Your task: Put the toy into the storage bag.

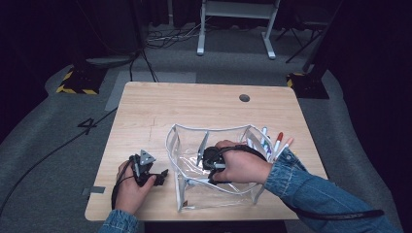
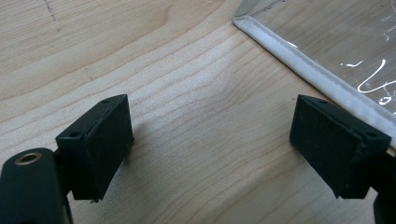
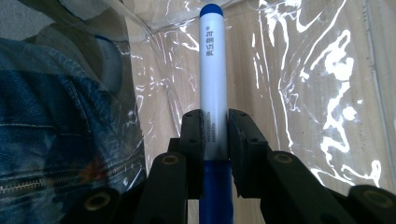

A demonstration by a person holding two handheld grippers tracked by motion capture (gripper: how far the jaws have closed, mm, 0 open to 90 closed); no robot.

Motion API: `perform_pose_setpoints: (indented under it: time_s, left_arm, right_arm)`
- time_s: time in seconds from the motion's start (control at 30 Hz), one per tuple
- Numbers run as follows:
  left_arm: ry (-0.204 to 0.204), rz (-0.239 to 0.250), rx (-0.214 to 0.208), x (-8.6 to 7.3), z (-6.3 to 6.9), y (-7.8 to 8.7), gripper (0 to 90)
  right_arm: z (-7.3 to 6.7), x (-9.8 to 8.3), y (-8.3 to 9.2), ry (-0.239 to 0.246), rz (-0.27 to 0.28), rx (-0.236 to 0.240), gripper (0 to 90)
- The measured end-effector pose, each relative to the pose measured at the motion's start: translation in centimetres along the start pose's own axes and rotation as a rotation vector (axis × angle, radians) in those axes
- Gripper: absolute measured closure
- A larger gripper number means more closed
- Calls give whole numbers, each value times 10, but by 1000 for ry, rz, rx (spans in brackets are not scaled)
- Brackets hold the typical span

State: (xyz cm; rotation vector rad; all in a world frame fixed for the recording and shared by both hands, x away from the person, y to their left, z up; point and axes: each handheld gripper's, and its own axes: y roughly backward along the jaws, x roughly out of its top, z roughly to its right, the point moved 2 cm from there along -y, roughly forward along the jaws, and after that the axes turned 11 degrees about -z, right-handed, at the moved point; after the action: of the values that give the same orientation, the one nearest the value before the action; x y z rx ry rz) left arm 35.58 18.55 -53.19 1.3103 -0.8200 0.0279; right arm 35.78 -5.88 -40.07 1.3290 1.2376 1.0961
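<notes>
One blue-capped marker [image 3: 213, 84] clamped between the fingers [image 3: 193, 135] of the right gripper [image 1: 213, 162], white barrel running forward, blue end towards the floor of the clear plastic pouch [image 1: 183, 194]. Reached well down inside that pouch, near the middle of the bench [image 1: 194, 102], with the denim sleeve [image 1: 311, 187] trailing out over the right rim. Through the wrinkled film, bench wood visible just beyond the marker's tip; whether tip touches film, impossible to tell.

Step in hand, by the look of it: loading markers into the pouch, this one on the point of being laid down. Three more markers [image 1: 278, 143], with blue, red and pale orange caps, lying outside against the far right corner of the pouch, waiting.

Left gripper [image 1: 145, 170] resting at the near left, just beside the pouch's white-piped edge [image 2: 308, 70], fingers [image 2: 100, 140] spread wide over bare wood, gripping nothing.

Next move calls for lowering the marker flat onto the pouch floor, then parting the right fingers and drawing back out without snagging the soft walls. Probably worth pinching the near edge with the left gripper to keep the mouth open and stop the pouch from sliding.
</notes>
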Motion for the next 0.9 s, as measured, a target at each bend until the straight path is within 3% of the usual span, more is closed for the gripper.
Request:
perform_pose_setpoints:
  time_s: [0.47,0.63,0.77,0.87,0.9]
  left_arm:
    - [-1,-4,-3,3,0,-2,133]
    - [-5,-6,-10,3,0,-2,133]
    - [-6,-6,-10,4,0,-2,133]
    - [-6,-6,-9,4,0,-2,133]
    - [-6,-6,-8,4,0,-2,133]
  right_arm:
    - [0,-5,-17,4,-32,55,745]
    - [-2,-9,-15,-21,9,71,696]
    - [-1,-12,-5,-39,66,51,683]
    - [0,-16,7,-62,122,33,673]
    - [1,-20,16,-78,171,5,662]
